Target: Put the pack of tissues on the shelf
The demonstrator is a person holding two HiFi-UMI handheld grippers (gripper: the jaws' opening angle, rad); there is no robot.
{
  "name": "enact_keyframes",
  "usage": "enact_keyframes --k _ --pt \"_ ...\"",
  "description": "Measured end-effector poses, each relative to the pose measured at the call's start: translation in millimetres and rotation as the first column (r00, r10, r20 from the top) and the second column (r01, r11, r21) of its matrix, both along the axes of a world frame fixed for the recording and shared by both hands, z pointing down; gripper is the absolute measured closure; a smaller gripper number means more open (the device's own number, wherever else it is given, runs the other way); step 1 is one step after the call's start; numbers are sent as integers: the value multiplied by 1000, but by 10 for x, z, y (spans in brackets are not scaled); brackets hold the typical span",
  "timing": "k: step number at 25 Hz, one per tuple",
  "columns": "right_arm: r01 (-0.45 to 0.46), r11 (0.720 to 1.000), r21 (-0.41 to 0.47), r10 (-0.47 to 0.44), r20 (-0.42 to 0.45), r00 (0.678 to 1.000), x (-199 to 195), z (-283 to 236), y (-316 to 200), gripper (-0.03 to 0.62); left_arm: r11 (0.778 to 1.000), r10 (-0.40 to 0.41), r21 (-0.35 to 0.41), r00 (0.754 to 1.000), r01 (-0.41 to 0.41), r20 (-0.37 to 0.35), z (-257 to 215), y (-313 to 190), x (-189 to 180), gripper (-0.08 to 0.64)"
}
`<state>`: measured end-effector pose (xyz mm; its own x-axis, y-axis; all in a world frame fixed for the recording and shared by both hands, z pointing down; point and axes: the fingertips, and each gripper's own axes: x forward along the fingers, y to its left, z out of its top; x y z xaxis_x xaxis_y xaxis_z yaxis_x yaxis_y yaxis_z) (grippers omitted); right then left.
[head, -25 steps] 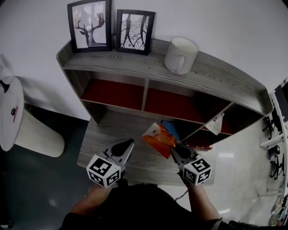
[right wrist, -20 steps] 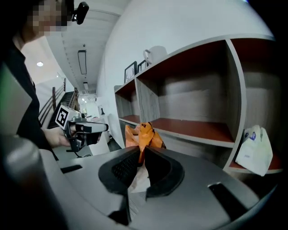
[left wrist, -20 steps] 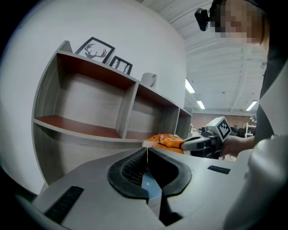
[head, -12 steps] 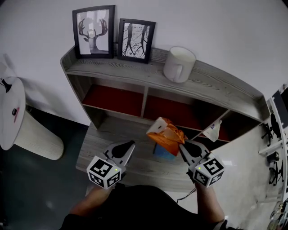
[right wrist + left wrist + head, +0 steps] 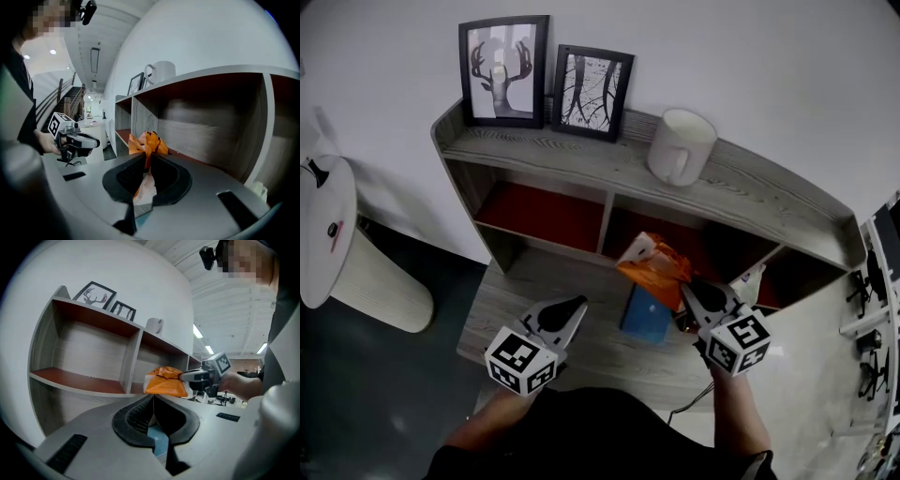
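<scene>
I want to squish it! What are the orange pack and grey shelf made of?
Orange tissue pack: probably thin plastic film, crumpled where the right gripper pinches it. Grey shelf unit: matte wood or wood-look laminate, going by its streaky grain lines.

Mug right of frames atop shelf

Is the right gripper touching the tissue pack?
Touching. The right gripper view shows the right gripper pinching the orange tissue pack between its closed jaws.
</scene>
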<state>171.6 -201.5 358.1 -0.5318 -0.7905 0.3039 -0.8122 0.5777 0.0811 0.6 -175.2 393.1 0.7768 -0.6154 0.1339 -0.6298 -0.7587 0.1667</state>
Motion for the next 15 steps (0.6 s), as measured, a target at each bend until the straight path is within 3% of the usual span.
enact_keyframes --k 15 --pt "-59 998 8 60 -80 995 172 95 -642 558 1000 -7 -22 1000 7 -6 67 -216 92 541"
